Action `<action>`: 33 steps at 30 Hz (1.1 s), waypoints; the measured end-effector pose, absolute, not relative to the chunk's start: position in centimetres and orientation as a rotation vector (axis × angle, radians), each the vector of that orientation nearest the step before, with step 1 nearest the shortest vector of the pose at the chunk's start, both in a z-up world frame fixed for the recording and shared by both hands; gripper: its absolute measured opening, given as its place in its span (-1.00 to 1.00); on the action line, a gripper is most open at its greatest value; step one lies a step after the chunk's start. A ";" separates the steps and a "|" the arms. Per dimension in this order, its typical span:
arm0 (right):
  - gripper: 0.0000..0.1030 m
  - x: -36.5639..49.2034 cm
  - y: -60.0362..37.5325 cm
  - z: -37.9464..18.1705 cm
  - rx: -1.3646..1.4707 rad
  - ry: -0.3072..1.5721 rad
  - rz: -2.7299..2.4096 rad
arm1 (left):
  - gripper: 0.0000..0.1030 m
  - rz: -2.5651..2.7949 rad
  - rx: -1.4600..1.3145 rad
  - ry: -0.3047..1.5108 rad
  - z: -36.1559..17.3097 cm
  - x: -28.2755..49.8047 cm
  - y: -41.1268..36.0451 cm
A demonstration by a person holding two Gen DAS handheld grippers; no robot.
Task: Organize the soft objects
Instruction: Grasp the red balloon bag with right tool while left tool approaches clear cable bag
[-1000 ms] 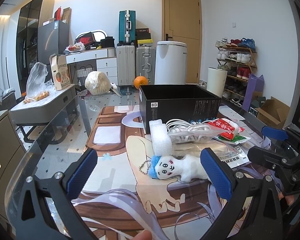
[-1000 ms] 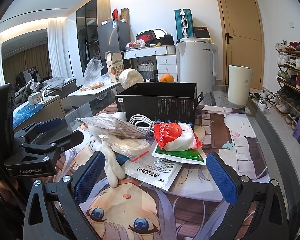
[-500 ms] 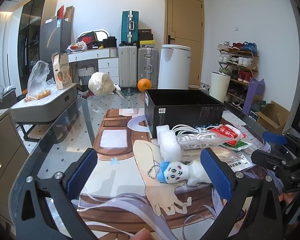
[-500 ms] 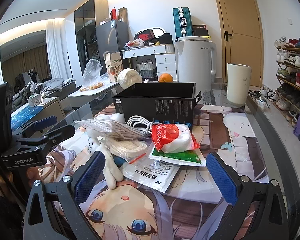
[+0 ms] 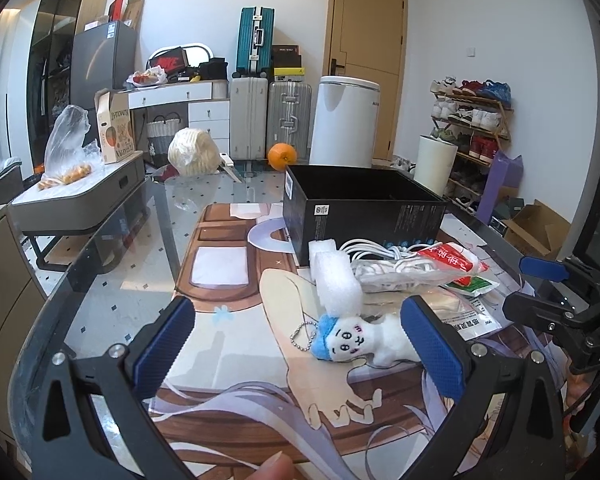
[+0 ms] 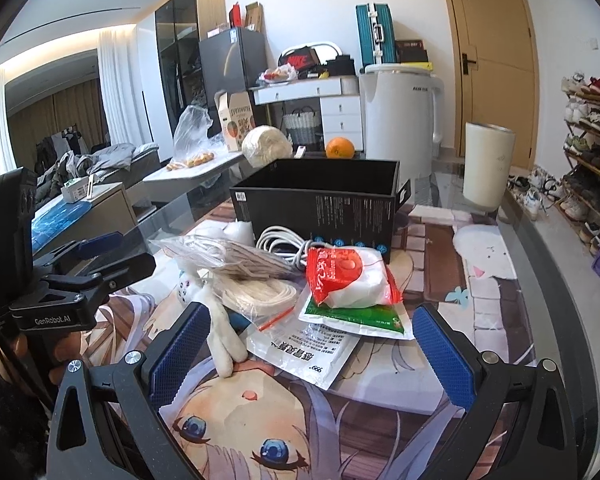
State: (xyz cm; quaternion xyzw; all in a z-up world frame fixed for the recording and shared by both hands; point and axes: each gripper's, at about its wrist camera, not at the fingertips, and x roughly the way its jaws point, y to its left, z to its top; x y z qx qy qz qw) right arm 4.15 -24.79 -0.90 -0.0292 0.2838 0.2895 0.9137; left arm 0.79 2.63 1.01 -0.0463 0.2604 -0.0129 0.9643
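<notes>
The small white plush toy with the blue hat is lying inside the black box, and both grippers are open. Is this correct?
Not quite. The plush toy is not inside the black box; it lies on the table mat in front of it, as the left wrist view shows. The left gripper and right gripper are indeed both open.

orange point(image 5: 282, 155), suitcases point(image 5: 255, 42), shoe rack point(image 5: 474, 116)

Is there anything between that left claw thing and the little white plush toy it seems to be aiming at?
Nothing visible. The left gripper is open, and only bare printed mat lies between it and the plush toy. The foam block sits just behind the toy, not in front.
</notes>
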 end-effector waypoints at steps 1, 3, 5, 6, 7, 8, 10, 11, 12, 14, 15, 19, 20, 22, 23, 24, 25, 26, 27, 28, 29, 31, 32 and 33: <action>0.99 4.3 -24.8 -0.9 -0.060 0.591 0.596 | 1.00 -0.025 -0.094 0.531 1.0 0.8 2.7; 0.99 4.5 -24.7 -0.9 -0.068 0.596 0.594 | 1.00 -0.021 -0.073 0.532 1.0 0.9 2.6; 0.99 4.7 -24.5 -0.8 -0.082 0.598 0.592 | 1.00 -0.007 -0.040 0.530 1.2 0.9 2.5; 0.99 4.8 -24.5 -0.7 -0.083 0.595 0.592 | 1.00 -0.013 -0.030 0.537 1.2 1.1 2.4; 0.99 5.0 -24.5 -0.5 -0.085 0.597 0.590 | 1.00 -0.018 -0.028 0.544 1.3 1.2 2.5; 0.99 5.1 -24.5 -0.4 -0.087 0.599 0.588 | 1.00 -0.021 -0.029 0.550 1.3 1.3 2.6; 0.99 5.5 -24.6 -0.1 -0.097 0.594 0.571 | 1.00 -0.032 -0.042 0.561 1.4 1.7 2.9; 0.99 5.7 -24.6 0.1 -0.105 0.593 0.562 | 1.00 -0.040 -0.047 0.578 1.3 2.0 3.0; 0.99 5.9 -24.6 0.1 -0.111 0.595 0.557 | 0.99 -0.049 -0.050 0.586 1.3 2.1 3.1; 0.99 6.3 -24.6 0.3 -0.125 0.603 0.543 | 0.99 -0.052 -0.035 0.588 1.3 2.4 3.1; 0.99 6.5 -24.7 0.3 -0.131 0.607 0.537 | 0.99 -0.034 -0.014 0.588 1.3 2.5 2.9; 0.99 7.7 -25.2 0.1 -0.119 0.641 0.534 | 0.99 -0.018 0.005 0.587 1.3 2.9 2.9; 0.99 8.0 -25.3 0.1 -0.115 0.648 0.537 | 0.99 -0.022 0.000 0.589 1.2 3.0 3.0; 0.99 8.6 -25.2 -0.2 -0.110 0.666 0.541 | 0.99 -0.028 -0.004 0.603 1.1 3.5 3.1; 0.99 8.9 -25.1 -0.3 -0.108 0.678 0.540 | 0.99 -0.029 -0.004 0.603 1.1 3.7 3.1; 0.98 9.2 -25.0 -0.4 -0.102 0.687 0.547 | 0.99 -0.031 -0.003 0.604 1.1 3.8 3.1; 0.95 9.5 -24.9 -0.5 -0.097 0.695 0.552 | 0.99 -0.037 -0.003 0.607 1.1 4.0 3.1; 0.94 9.8 -24.8 -0.7 -0.096 0.707 0.556 | 0.99 -0.041 -0.003 0.608 1.1 4.1 3.1; 0.94 10.1 -24.6 -0.9 -0.097 0.721 0.557 | 0.99 -0.044 -0.005 0.609 1.1 4.3 3.1; 0.93 10.4 -24.5 -1.0 -0.096 0.731 0.559 | 0.99 -0.046 -0.007 0.612 1.0 4.5 3.1; 0.93 10.7 -24.4 -1.2 -0.094 0.741 0.558 | 0.99 -0.045 -0.007 0.618 1.0 4.7 3.1; 0.92 11.2 -24.2 -1.5 -0.090 0.752 0.558 | 0.99 -0.037 -0.005 0.622 0.8 4.9 3.1; 0.90 11.4 -24.1 -1.6 -0.089 0.758 0.555 | 0.99 -0.038 -0.006 0.624 0.8 5.0 3.1; 0.88 11.6 -24.1 -1.7 -0.088 0.766 0.556 | 0.99 -0.039 -0.007 0.627 0.7 5.2 3.1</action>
